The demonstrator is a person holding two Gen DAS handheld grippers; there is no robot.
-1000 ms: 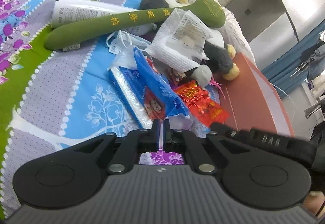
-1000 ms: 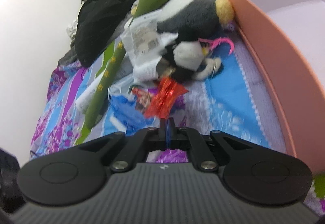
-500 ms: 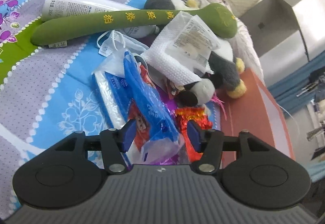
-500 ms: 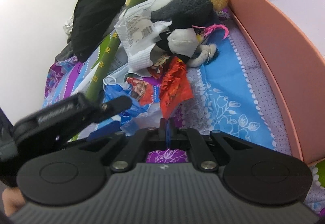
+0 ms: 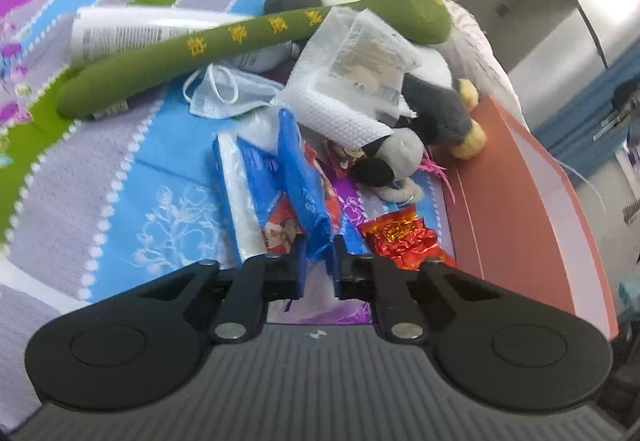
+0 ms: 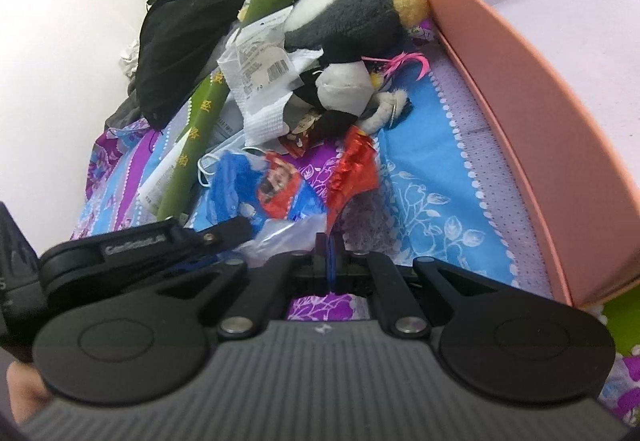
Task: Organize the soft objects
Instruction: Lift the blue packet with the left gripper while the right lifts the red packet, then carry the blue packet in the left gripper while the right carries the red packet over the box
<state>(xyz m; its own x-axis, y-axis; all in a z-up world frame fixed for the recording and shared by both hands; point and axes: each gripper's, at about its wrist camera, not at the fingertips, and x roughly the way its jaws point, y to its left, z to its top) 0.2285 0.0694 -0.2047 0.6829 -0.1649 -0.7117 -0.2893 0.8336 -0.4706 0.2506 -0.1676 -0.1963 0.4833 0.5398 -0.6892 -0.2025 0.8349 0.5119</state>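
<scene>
Your left tool (image 5: 319, 269) is closing, jaws around the near edge of the blue plastic bag (image 5: 298, 181); pads look nearly on it, contact unclear. Your right tool (image 6: 329, 255) is pinched fully together, nothing between the fingers.

Clutter ahead: crinkly red foil packet (image 5: 404, 237) just right of the bag, white face mask (image 5: 224, 93) behind it, long green plush stick (image 5: 208, 53) lying across a white tube (image 5: 132, 33). Grey-and-white plush penguin (image 6: 352, 21) sits against the pink box (image 6: 560, 145), white mesh wrapper (image 5: 352, 81) draped over it. Black cloth (image 6: 180, 41) heaped at the back.

All on a bed with a floral striped sheet (image 5: 120, 177), white wall beside.
</scene>
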